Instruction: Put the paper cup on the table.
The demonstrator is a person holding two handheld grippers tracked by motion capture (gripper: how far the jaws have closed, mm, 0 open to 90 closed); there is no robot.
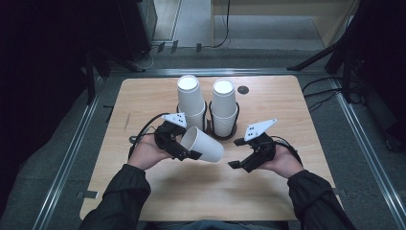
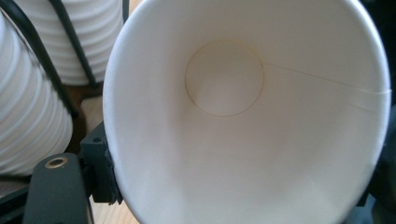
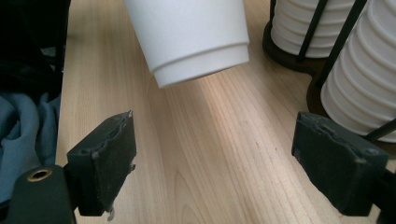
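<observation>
Paper cup, white and empty, lies on its side above the wooden table, clamped at the rim by the left gripper, just in front of two racked cup stacks. Its long axis runs level, base toward the right gripper, whose jaws stand wide apart, empty. Light and easily crushed, it is best held gently at the stiffer rim.

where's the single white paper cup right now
In the high view the single white paper cup lies sideways in the left gripper, above the wooden table, just in front of the two racked stacks of white cups and left of the open right gripper.
</observation>
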